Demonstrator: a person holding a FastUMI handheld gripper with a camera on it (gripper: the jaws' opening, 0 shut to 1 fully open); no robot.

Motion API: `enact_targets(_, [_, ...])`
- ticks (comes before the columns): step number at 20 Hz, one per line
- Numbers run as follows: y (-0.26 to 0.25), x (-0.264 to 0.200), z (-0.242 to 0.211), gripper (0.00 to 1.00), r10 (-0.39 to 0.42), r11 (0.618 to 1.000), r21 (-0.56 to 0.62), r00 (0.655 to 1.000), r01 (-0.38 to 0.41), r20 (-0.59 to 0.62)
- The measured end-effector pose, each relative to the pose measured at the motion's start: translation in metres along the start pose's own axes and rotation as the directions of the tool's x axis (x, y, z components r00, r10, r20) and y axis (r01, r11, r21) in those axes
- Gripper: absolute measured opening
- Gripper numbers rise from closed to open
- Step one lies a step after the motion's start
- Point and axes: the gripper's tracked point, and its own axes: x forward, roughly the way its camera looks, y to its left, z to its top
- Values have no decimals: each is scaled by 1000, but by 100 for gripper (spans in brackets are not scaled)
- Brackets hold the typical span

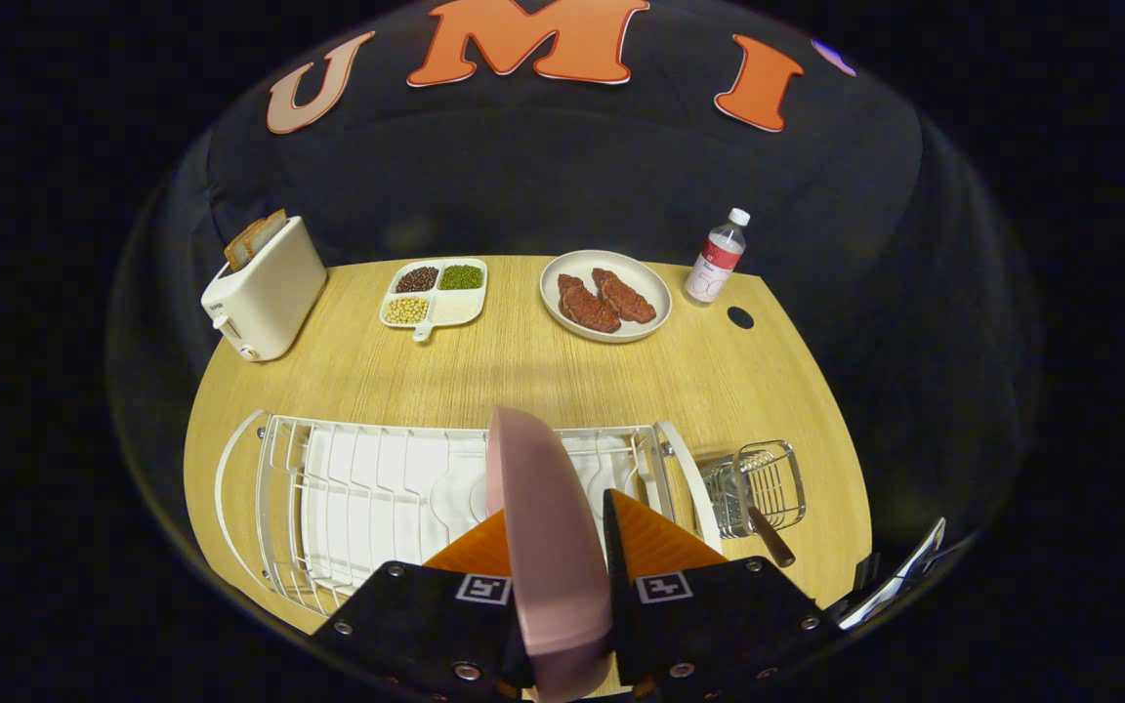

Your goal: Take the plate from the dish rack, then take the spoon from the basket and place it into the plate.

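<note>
A pink plate [548, 532] stands on edge between my fingers, and the gripper [555, 532] is shut on it, one finger pressing each face. The plate is held above the white wire dish rack [377, 488], which lies just ahead of and below the fingers. To the right of the rack stands a small wire basket [763, 483]. A spoon with a dark brown handle [770, 537] leans in it, the handle sticking out toward me.
Beyond the rack on the wooden table [543, 376] are a white toaster [265, 288] with bread, a divided dish of beans [434, 291], a plate with two pieces of meat [605, 295] and a small bottle [716, 259]. A round hole [739, 317] is in the tabletop near the bottle.
</note>
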Motion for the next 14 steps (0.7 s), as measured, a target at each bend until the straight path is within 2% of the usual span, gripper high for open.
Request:
enact_targets(2, [-1,-7,9,32,-20,1000,-4,999,20,25])
enact_targets(5, [10,-24,23,30,24,999,29,998,-26,58])
enact_targets(8, [5,-38,27,30,24,1000,12,994,-25,103])
enact_targets(14, [-5,-64,2,30,70,998,-17,989,-68,129])
